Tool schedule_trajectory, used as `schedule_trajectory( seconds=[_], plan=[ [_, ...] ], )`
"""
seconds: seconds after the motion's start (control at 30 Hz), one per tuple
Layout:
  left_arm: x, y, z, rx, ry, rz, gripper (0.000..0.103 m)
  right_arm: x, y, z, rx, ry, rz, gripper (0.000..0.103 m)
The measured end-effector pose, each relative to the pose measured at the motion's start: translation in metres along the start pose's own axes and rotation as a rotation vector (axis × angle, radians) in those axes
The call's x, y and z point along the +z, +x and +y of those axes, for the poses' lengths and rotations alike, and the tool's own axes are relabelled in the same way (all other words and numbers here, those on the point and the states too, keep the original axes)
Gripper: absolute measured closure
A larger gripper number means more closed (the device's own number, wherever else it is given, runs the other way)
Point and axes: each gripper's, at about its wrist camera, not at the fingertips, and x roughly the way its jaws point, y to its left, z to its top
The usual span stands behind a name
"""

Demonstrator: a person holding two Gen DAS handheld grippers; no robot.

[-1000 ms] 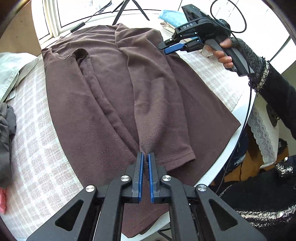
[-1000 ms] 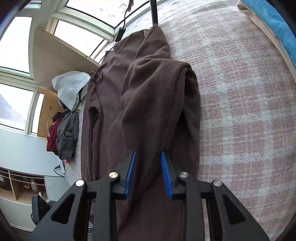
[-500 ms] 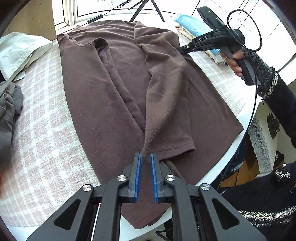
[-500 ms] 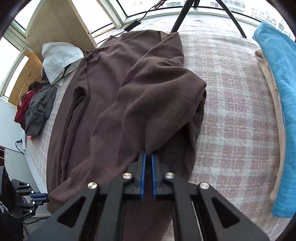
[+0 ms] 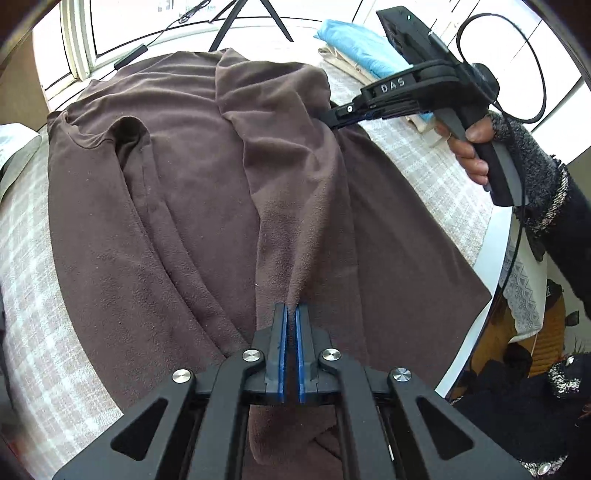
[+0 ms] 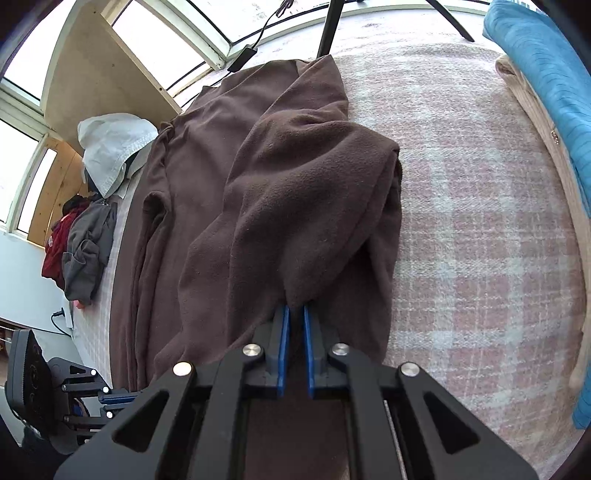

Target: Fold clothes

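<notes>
**Both grippers clamp a fold of the brown fleece top**

The brown fleece top (image 5: 192,206) lies spread across the checked tablecloth (image 6: 480,229), covering most of it. This garment serves as the landmark.

The left gripper (image 5: 290,314) sits at the near hem of the top, its blue pads pressed together on a ridge of fabric that rises from the hem toward the middle of the garment. The right gripper (image 6: 293,312) is likewise closed on the top, pinching a raised edge on the garment's side nearest the folded blue cloth (image 6: 546,74); from there the fabric drapes in a loose hump over the flat layer beneath.

Beyond the far edge of the top stands a black tripod leg (image 6: 328,29). Off the garment's other side lie a white cloth (image 6: 114,147) and a heap of grey and red clothes (image 6: 77,247).
</notes>
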Motion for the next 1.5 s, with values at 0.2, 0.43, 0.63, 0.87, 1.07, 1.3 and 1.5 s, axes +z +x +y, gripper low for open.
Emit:
schedule_trajectory(
  seconds=[0.2,0.43,0.63,0.87,1.07,1.3,1.5],
  plan=[
    [-0.009,-0.012,0.031,0.172,-0.038,0.022,0.097,0.003,0.005,0.001,-0.013,-0.009,0.02,0.096],
    [-0.031,-0.043,0.007,0.171,-0.031,0.034,0.099,0.006,0.007,0.005,-0.03,-0.021,0.043,0.096],
    [-0.058,-0.02,-0.051,0.012,-0.034,0.138,0.087,0.006,0.007,0.006,-0.033,-0.014,0.045,0.096],
    [-0.057,0.007,-0.058,0.061,-0.059,0.134,0.086,0.006,0.007,0.006,-0.031,-0.008,0.043,0.096],
    [-0.051,-0.002,-0.052,0.041,-0.109,0.068,0.102,0.006,0.008,0.006,-0.022,-0.001,0.04,0.096],
    [-0.055,-0.073,-0.045,-0.236,-0.198,-0.019,0.102,0.012,-0.02,0.013,-0.023,-0.074,0.054,0.097],
    [-0.049,-0.039,-0.085,-0.341,-0.145,0.059,0.102,0.017,-0.037,0.019,-0.131,-0.179,0.078,0.097]
  ],
)
